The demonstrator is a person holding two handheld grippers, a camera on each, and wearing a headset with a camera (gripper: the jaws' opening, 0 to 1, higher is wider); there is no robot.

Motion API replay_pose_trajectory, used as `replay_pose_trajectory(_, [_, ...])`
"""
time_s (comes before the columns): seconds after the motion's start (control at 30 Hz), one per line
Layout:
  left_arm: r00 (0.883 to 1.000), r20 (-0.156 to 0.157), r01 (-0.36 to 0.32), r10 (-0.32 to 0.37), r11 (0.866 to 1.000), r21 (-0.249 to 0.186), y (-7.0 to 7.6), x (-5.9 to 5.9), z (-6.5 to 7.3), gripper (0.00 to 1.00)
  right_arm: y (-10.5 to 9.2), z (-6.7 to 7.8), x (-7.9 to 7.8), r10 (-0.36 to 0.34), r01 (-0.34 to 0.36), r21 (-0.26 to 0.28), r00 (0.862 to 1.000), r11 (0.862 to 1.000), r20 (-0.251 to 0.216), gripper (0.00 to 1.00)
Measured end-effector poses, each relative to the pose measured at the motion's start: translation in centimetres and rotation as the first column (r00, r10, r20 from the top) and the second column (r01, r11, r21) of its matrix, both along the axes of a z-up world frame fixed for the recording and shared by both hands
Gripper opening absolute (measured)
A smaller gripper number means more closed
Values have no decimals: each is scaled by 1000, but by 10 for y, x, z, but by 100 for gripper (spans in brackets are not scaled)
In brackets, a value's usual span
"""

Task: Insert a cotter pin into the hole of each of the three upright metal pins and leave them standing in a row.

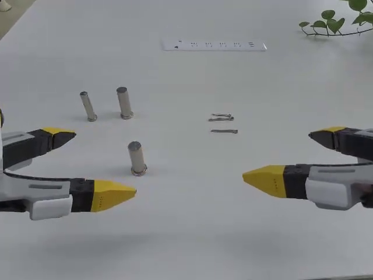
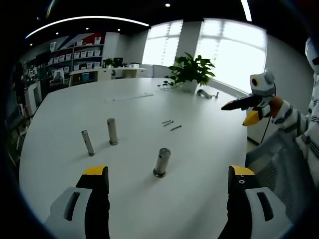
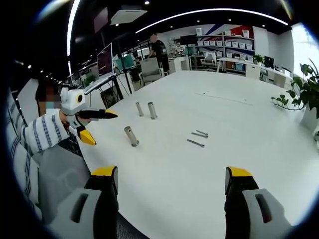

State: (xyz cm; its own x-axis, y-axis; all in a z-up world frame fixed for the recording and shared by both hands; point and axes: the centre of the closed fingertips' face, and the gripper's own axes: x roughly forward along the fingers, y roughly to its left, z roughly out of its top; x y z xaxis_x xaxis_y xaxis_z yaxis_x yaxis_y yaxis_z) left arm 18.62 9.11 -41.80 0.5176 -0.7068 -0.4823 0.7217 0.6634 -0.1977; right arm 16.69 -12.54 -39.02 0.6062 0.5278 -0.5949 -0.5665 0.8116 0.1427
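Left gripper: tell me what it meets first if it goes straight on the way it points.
Most likely the nearest metal pin: in the left gripper view it stands almost centred between the open jaws of the left gripper, with only table before it. Height is unclear, so it might pass over.

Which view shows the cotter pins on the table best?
The head view: the cotter pins lie near its centre, unobstructed, two close together and one apart. Both gripper views show them small and distant.
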Motion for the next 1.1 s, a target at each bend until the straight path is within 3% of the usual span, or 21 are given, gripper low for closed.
replay_pose_trajectory(0.27, [1000,-25,5,-4,1000,24,0,-11,-3,99,-17,8,-2,-23,23,-47,1000,999,-13,85])
replay_pose_trajectory(0.47, [1000,-20,-18,19,999,39,2,-11,2,99,-29,15,-2,-33,32,-57,999,998,-14,85])
replay_pose_trajectory(0.67, [998,-27,-61,63,997,49,8,-10,9,99,-39,15,4,-28,25,-71,998,997,-47,84])
replay_pose_trajectory(0.77, [998,-30,-58,61,996,66,10,-12,9,99,-38,16,7,-2,-5,-89,997,996,-77,80])
replay_pose_trajectory(0.87, [998,-27,-58,61,995,81,13,-13,7,99,-34,19,14,26,-33,-101,997,994,-74,77])
replay_pose_trajectory(1.03, [995,-28,-92,93,995,43,14,-16,11,99,-26,21,33,61,-71,-132,995,989,-77,75])
replay_pose_trajectory(1.1, [996,-17,-92,93,995,42,14,-20,13,99,-18,20,41,126,-136,-158,989,978,-72,73])
